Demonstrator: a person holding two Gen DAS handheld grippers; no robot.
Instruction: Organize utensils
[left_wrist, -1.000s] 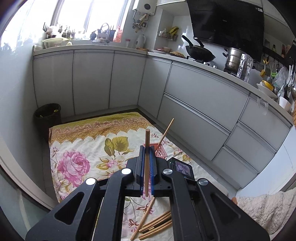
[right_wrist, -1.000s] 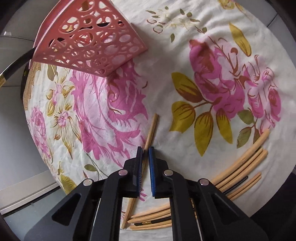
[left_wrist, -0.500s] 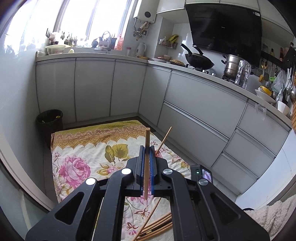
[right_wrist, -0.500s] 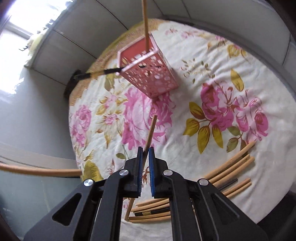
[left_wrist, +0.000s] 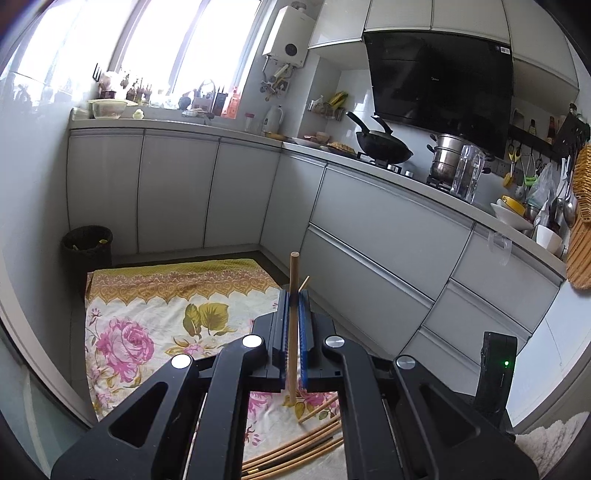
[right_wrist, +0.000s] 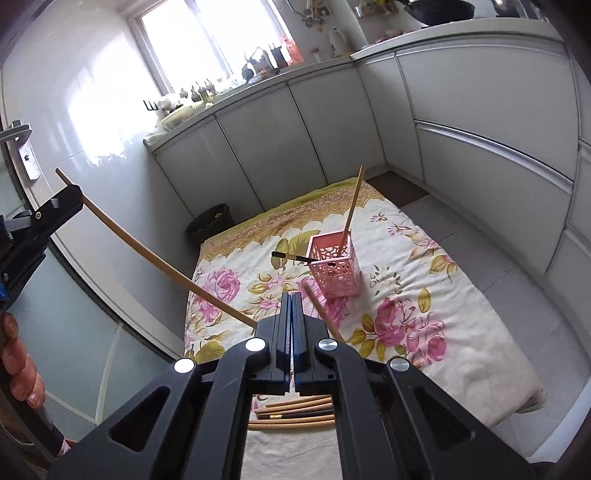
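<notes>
My left gripper (left_wrist: 293, 295) is shut on a wooden chopstick (left_wrist: 294, 266) that stands upright between its pads. The right wrist view shows this left gripper (right_wrist: 37, 221) at the far left, its chopstick (right_wrist: 147, 258) reaching toward the middle. My right gripper (right_wrist: 291, 306) hangs above the floral cloth (right_wrist: 406, 295) with its jaws shut and nothing visible between the pads. A loose chopstick (right_wrist: 319, 308) slants just right of them, its lower end hidden. A pink holder (right_wrist: 334, 266) stands on the cloth with a wooden chopstick (right_wrist: 352, 206) and a dark one (right_wrist: 291, 257). Several chopsticks (right_wrist: 295, 413) lie below.
Grey cabinets (left_wrist: 369, 229) run around the cloth on two sides. A black bin (left_wrist: 86, 243) stands at the far corner. A person's fingers (right_wrist: 18, 362) show at the left edge. Pans and bowls sit on the counter (left_wrist: 384, 147).
My right gripper rose from the cloth and tipped up, so the holder and cabinets came into view. The chopstick earlier between its jaws now slants beside them. My left gripper lifted slightly.
</notes>
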